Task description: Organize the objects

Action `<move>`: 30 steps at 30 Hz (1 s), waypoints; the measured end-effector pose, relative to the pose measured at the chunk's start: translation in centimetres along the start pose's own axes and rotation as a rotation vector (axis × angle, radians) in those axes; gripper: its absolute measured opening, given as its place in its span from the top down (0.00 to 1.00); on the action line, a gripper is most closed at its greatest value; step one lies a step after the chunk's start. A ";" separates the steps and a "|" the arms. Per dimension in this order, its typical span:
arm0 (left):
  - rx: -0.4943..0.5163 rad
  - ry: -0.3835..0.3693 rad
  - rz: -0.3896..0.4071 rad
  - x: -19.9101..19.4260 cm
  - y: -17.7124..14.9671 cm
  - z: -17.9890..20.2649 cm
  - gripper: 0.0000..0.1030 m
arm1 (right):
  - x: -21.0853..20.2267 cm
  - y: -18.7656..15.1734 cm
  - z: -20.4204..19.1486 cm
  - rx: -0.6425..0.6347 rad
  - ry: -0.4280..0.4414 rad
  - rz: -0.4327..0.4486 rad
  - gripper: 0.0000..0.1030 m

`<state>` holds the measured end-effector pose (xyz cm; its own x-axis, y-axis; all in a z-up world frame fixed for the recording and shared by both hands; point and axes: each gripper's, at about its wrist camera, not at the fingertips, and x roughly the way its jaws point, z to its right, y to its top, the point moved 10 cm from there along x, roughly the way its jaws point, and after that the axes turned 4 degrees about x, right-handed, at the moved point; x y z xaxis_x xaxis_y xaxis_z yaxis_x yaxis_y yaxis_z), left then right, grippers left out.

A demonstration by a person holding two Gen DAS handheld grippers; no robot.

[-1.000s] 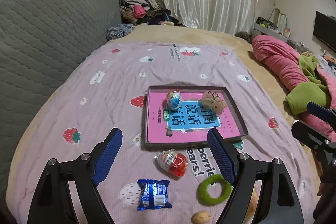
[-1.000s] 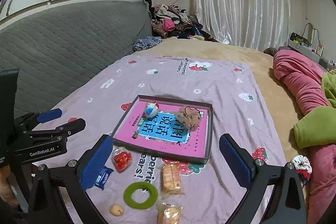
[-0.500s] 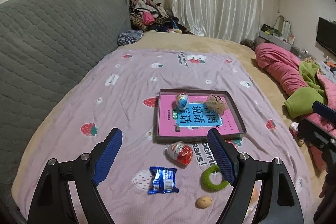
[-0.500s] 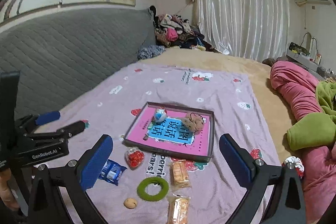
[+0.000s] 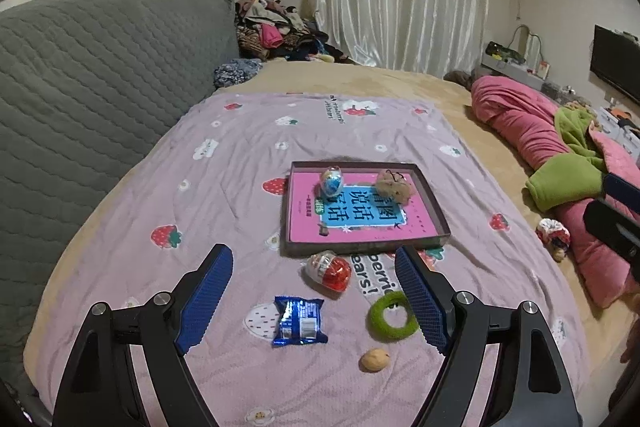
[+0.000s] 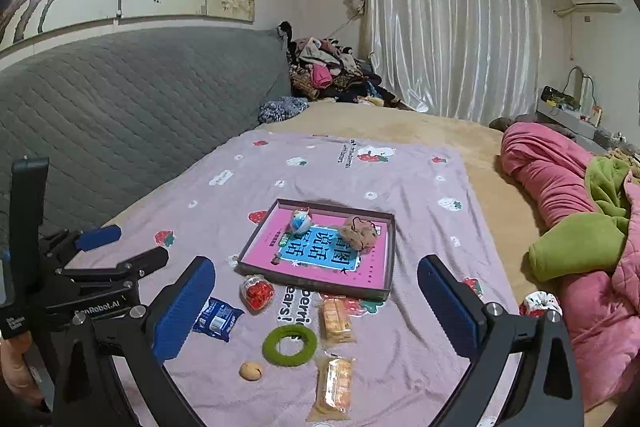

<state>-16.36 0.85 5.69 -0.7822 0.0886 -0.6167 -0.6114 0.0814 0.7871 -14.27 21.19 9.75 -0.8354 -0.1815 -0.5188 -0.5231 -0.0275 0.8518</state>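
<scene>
Both claws, left claw and right claw, are gaping wide, gripping nothing. Nearer than the tray, a green ring and blue packet are lying

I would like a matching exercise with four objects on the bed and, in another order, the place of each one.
Objects:
1. blue egg toy
2. red egg toy
3. green ring
4. blue snack packet

Places:
A. on the blanket, just outside the tray's near wall
B. inside the tray, on the pink book
C. left of the green ring
D. between the small nut and the tray

Pairs: 1-B, 2-A, 3-D, 4-C
</scene>
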 end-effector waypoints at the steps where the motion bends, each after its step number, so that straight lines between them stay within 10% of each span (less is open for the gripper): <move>1: 0.000 0.000 -0.001 0.0 -0.2 0.1 0.18 | -0.2 -0.1 0.0 0.002 0.002 0.000 0.01; 30: 0.018 0.003 -0.054 0.2 -7.0 -0.5 0.18 | -1.3 -7.9 -0.1 0.040 -0.013 -0.060 0.01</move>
<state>-12.33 -0.20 0.07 -0.7487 0.0805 -0.6580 -0.6503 0.1040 0.7526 -9.01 21.58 3.71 -0.8044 -0.1677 -0.5698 -0.5782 0.0015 0.8159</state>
